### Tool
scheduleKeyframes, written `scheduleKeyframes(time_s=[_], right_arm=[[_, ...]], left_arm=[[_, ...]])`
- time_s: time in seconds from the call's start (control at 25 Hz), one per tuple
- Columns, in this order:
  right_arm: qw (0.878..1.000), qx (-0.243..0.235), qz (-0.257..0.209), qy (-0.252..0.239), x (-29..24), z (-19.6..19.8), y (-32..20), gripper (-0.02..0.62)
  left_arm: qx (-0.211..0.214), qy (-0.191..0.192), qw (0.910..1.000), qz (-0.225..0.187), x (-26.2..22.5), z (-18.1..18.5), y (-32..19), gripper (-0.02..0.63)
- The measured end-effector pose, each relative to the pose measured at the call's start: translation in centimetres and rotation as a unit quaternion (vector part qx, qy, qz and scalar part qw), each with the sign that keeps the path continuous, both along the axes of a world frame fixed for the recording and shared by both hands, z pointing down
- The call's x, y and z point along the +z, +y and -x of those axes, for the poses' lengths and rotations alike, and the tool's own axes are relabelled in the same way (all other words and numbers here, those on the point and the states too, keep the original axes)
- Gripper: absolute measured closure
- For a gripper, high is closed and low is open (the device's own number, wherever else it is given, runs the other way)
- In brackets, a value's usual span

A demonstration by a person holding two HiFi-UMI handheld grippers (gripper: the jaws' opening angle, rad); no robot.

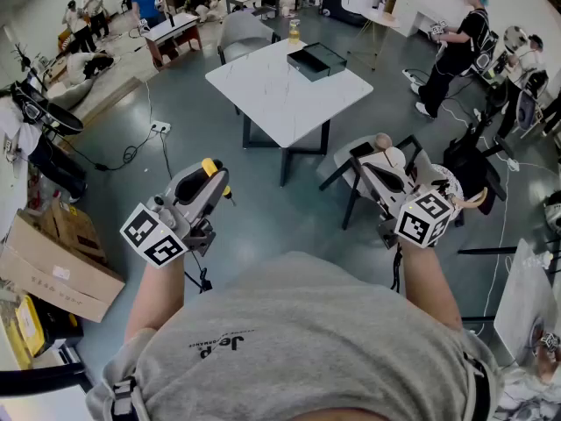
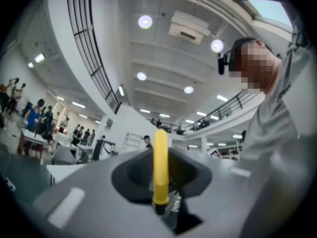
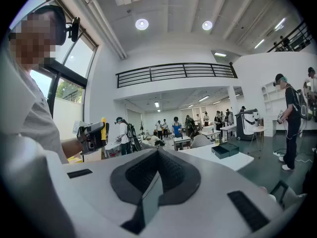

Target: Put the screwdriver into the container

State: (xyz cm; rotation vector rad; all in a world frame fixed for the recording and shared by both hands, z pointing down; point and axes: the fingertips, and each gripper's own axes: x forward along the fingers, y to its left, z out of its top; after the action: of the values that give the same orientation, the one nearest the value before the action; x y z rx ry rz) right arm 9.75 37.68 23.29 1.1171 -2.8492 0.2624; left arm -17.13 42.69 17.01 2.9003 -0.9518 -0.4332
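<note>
Nearest us, the left gripper (image 1: 213,182) pinches the yellow screwdriver (image 2: 160,162), its handle standing up from the jaws. The right gripper (image 3: 156,182) is pressed together and holds nothing. The dark container (image 1: 317,60) sits at the far corner of the white tabletop (image 1: 272,95), well apart from both grippers. We judge the carry to be in hand. The next move calls for closing on the tabletop and lowering the screwdriver into the container.

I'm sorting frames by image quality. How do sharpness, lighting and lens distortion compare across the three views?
Head view: sharp, evenly lit, mild bending at the edges. Left gripper view: soft overall, the yellow plastic screwdriver handle blurred near the lens, a round ceiling lamp flaring, dark fisheye corners. Right gripper view: sharper, strong fisheye curve, bright window at left.
</note>
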Motion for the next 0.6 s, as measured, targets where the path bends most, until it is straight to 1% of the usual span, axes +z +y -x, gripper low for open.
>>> scheduleKeyframes(time_s=[0.6], right_arm=[[1.000,-0.002,-0.003,0.000,-0.02,0.21,0.02,0.588]], left_arm=[[0.008,-0.001,1.0000,-0.005,0.12,-0.07,-0.14,0.528]])
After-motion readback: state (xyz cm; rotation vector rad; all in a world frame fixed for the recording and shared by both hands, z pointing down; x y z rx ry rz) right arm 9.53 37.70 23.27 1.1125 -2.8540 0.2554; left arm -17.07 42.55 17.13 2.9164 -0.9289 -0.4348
